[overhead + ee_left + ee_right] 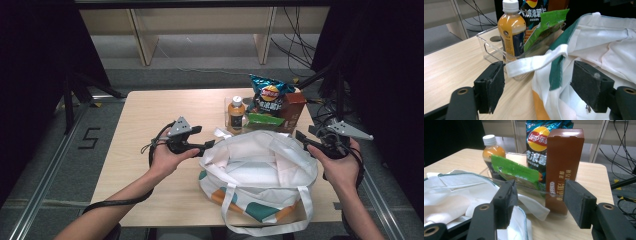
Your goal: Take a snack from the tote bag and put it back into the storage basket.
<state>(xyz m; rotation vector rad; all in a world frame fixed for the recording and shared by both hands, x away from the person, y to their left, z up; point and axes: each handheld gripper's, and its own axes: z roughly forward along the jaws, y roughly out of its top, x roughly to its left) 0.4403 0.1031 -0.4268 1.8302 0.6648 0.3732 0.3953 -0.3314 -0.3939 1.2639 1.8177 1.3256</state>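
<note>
A white tote bag point(260, 165) with green and orange patches lies open on the wooden table point(150, 115). My left gripper point(204, 137) is at the bag's left rim. In the left gripper view it point(537, 77) stands open, with the bag's white handle strap point(536, 61) and green-edged rim between the jaws; the pads point(496, 82) do not press on them. My right gripper point(305, 139) is at the bag's right rim, open point(540, 195), and looks toward a brown box point(564, 162) with nothing gripped.
Behind the bag a clear tray point(486, 42) holds an orange juice bottle point(236, 112), a chips bag point(270, 95), the brown box point(292, 107) and a green packet point(264, 120). Bare tabletop lies to the left. Cables and shelf legs stand beyond the table.
</note>
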